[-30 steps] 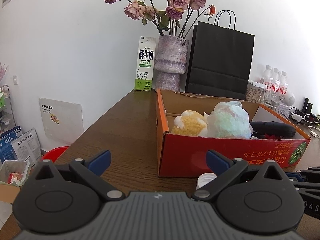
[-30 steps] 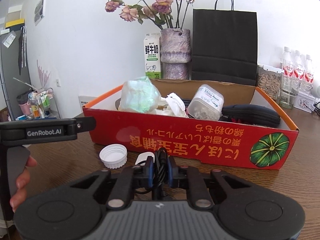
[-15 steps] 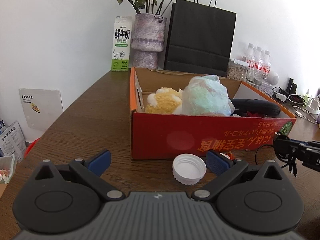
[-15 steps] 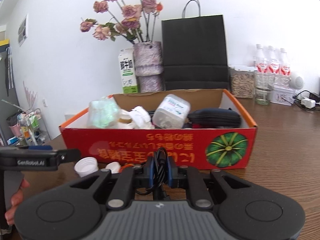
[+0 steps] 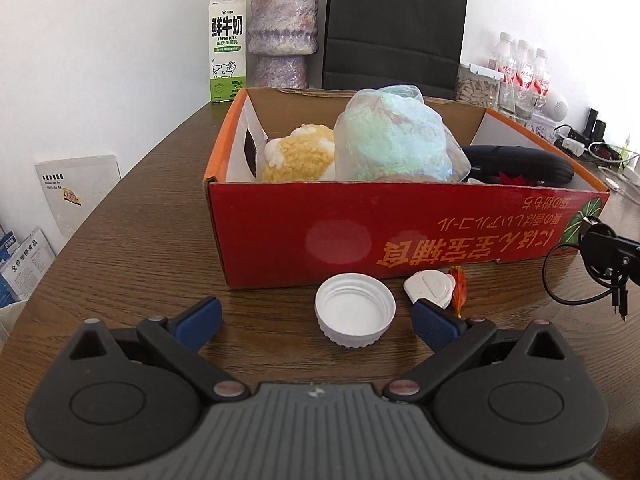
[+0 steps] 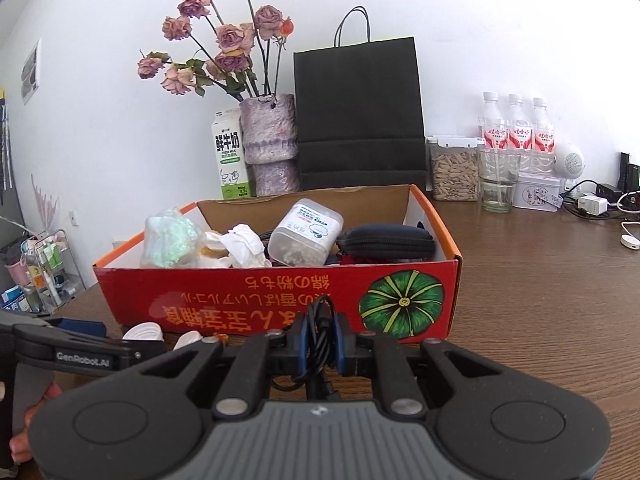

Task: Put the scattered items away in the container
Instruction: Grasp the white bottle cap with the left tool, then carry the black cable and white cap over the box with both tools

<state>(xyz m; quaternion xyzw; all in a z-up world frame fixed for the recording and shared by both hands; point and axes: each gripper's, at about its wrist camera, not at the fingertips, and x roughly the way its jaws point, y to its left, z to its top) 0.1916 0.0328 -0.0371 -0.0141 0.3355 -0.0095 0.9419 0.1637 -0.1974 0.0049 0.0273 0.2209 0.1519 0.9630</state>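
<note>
Most of the tidying looks done: the box [image 5: 400,232] already holds a yellow plush [image 5: 298,156], a bagged green bundle [image 5: 394,136], a dark case [image 5: 520,162], and, seen from the right wrist, crumpled white paper [image 6: 244,246] and a clear tub [image 6: 306,232]. Three small things lie on the table [image 5: 132,240] outside it, against its red front wall: a white cap [image 5: 355,315] just ahead of the left claw [image 5: 316,318] and about midway between its fingers, a small white tag [image 5: 430,288] by the tip of that claw's right finger, and an orange scrap [image 5: 459,290] touching the tag. The left claw stands wide open and holds nothing. The right claw [image 6: 319,338] is clamped shut on a black cable [image 6: 320,320], with the box wall just ahead of it, so I judge the cable must go over that wall next, with the cap, tag and scrap to follow. In the left view the cable's loop and plug dangle off the right claw, far to the right of the left one. How much cable hangs below the right claw is hidden by its own body. What the tag and scrap really are is hard to make out. The box floor and anything under the bundle cannot be seen, and the table beneath both claws is cut off.
</note>
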